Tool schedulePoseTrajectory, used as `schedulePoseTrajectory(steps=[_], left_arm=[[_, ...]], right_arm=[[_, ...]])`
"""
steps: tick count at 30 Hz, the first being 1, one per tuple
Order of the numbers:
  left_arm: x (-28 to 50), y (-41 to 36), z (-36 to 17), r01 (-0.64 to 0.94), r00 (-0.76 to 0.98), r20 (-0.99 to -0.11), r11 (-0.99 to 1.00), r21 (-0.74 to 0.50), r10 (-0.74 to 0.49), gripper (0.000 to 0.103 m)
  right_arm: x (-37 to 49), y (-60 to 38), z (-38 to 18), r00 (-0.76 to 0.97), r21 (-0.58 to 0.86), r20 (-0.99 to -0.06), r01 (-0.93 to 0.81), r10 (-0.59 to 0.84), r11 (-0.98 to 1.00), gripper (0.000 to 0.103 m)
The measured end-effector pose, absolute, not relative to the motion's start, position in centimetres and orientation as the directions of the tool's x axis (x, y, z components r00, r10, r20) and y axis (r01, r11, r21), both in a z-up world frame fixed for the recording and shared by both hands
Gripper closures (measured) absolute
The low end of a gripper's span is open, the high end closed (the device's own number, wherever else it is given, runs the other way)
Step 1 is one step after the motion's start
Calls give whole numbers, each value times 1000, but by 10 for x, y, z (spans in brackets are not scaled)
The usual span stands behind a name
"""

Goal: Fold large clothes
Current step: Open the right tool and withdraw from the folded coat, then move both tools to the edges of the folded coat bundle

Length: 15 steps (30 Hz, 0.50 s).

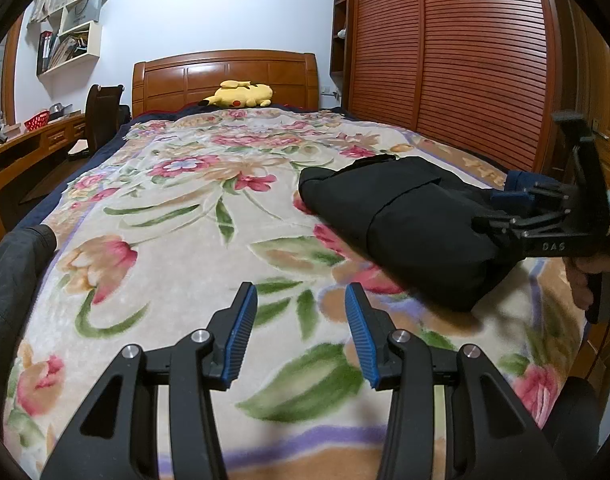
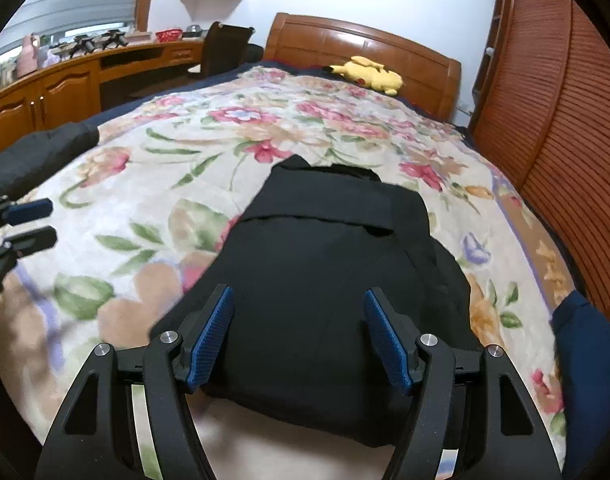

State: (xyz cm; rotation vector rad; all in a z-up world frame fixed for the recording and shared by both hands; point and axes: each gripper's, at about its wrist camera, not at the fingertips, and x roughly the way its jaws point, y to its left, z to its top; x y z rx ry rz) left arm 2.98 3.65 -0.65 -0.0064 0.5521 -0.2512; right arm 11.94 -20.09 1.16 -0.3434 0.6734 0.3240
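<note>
Right now the black garment [image 2: 325, 280] lies folded into a thick bundle on the floral blanket [image 1: 177, 216] of the bed, toward its wardrobe side. Right gripper [image 2: 299, 336] hovers at the near edge of the bundle, fingers [image 2: 209, 340] apart, nothing clamped. Left gripper [image 1: 301, 336] sits over bare blanket beside the bundle, fingers apart, empty. Yellow plush toy [image 1: 241, 94] by the headboard [image 1: 225, 76].

Your left gripper [image 1: 301, 304] points down at a slant, its blue-padded fingers [image 1: 241, 332] parted with nothing between them. Your right gripper [image 2: 299, 312] tilts downward too, fingers spread wide, gripping nothing, your hand [image 1: 589, 280] wrapped around its handle.
</note>
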Motion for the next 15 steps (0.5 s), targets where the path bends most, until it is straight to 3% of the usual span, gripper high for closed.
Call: schedulePoseTrajectory(steps=[6,15], left_arm=[[29,36,-7,235,820,-520,969,-72,-238,59],[29,29,-10,241,819,-524,969,-57,-235,58]], right_arm=[[129,-210,-33,673,-162,-717,-416,183,895,34],[112,-225,-11,714,-219,-684,-393,146,893,35]])
